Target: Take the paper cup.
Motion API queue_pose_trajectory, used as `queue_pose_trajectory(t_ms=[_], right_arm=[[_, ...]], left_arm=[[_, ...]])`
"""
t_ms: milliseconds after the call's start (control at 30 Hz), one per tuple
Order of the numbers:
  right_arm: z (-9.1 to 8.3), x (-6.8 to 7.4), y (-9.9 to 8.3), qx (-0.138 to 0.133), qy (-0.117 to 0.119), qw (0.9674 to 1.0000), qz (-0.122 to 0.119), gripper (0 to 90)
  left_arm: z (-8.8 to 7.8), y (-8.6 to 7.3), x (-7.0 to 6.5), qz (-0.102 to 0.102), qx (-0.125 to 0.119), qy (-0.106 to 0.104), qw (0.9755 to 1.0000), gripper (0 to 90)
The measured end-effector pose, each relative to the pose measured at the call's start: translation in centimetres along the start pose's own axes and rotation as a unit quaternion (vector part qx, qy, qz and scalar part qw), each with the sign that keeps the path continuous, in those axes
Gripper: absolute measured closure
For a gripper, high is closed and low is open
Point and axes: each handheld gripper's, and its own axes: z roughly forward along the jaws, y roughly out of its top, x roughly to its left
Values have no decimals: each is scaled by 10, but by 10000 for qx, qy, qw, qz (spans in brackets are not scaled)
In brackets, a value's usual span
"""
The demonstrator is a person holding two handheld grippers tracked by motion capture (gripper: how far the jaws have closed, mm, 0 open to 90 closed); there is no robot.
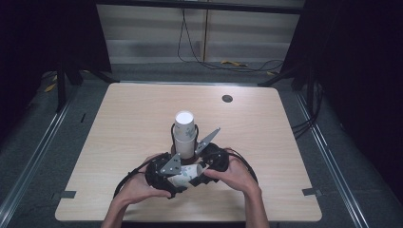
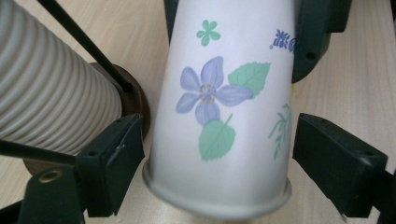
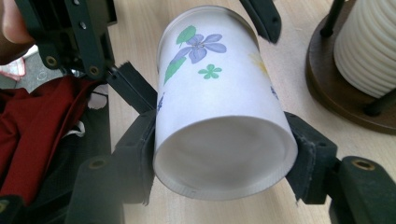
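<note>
- Near the bench's (image 1: 142, 109) front edge, the right gripper's (image 3: 219, 154) fingers are clamping the flowered paper cup (image 3: 219, 107) by its base.
- Left gripper's (image 2: 215, 154) fingers are standing released around the cup's rim.
- Handover looks finished; next, carrying it onto the ribbed cup stack (image 1: 184, 133) calls for careful alignment.

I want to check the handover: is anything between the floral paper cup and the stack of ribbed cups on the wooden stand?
Nothing visible lies between them. The floral cup is clamped near its base by the right gripper, with the left gripper open around its rim end. The ribbed cup stack stands just beyond on its stand, bare table between.
</note>
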Motion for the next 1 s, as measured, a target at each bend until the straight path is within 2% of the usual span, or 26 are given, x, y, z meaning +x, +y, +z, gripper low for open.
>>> queue_pose_trajectory(t_ms=[33,67,233,333,433,467,567,600,767,900,933,1000], right_arm=[[0,0,-1,-42,3,10000,-14,355],[-1,2,-2,2,-28,10000,35,355],[-3,2,-5,-113,-133,9998,-8,355],[-5,1,-9,-173,-164,9997,15,356],[-6,1,-11,-174,-211,9996,51,356],[-6,0,-13,-212,-225,9995,80,355],[-8,-1,-14,-248,-253,9993,79,356],[-9,-1,-15,-327,-239,9991,87,356],[-13,-2,-18,-456,-270,9985,101,355],[-15,-2,-22,-578,-276,9979,110,355],[-15,-2,-25,-685,-277,9972,107,355],[-14,-3,-26,-730,-254,9969,111,355]], left_arm=[[0,0,0,0,0,0,10000,162],[-2,-1,1,-155,-142,-5,9998,162],[-3,-1,-1,-151,-195,24,9997,159],[-4,-5,0,-248,-375,3,9990,159],[-6,-7,2,-319,-432,16,9986,159],[-8,-10,3,-403,-526,45,9978,159],[-10,-11,3,-443,-603,55,9972,159],[-13,-13,4,-477,-770,63,9959,162],[-15,-16,3,-552,-906,105,9943,165],[-16,-21,4,-693,-1096,152,9914,162],[-17,-22,5,-709,-1110,136,9912,161],[-17,-24,5,-728,-1171,150,9903,161]])
